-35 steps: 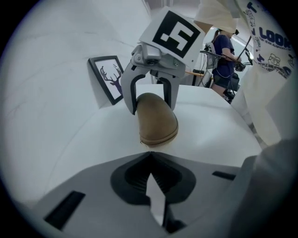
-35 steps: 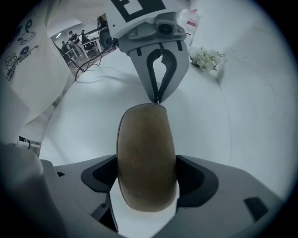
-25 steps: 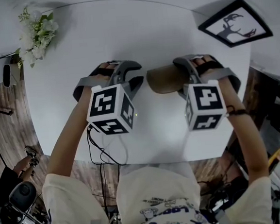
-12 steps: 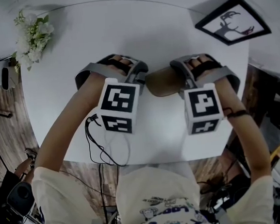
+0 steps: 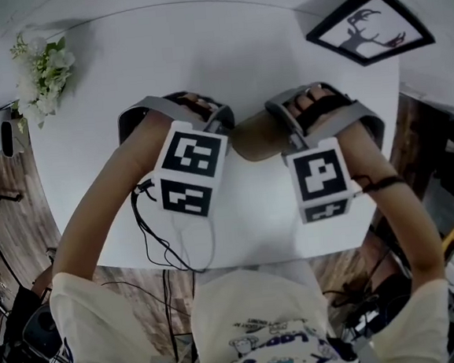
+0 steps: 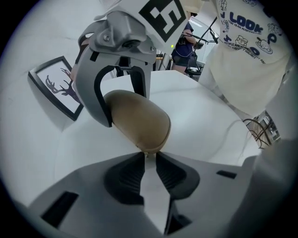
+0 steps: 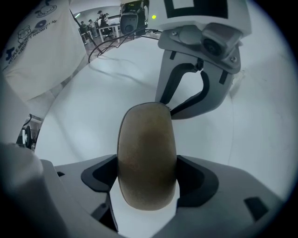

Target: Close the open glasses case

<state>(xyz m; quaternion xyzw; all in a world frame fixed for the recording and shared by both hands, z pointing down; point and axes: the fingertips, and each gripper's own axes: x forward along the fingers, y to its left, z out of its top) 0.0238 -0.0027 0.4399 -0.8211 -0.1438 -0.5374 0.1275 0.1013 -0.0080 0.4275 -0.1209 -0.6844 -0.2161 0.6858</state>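
The case [image 5: 256,135] is lying on the table [image 5: 200,53] between the two grippers. Its lid is looking down or nearly so, and no view is showing whether the seam is fully seated. The right gripper [image 7: 146,179] is pointing down and clamping the case across its body, with its pads pressing on both long sides. The left gripper [image 6: 147,156] is sitting at the case's other end. Its jaws are narrow, having just been closing, and the tips appear to be nipping the rim of that end rather than spanning it.

The main risk is lying in that thin pinch. With so little of the case between them, the left tips could be slipping off the rounded end under any sideways push, letting the lid spring back up. The right grip is squeezing the shell across its width, and too hard a squeeze could be bowing it and keeping the lid from seating. If either gripper is dragging, the case may be sliding over the smooth table instead of closing.
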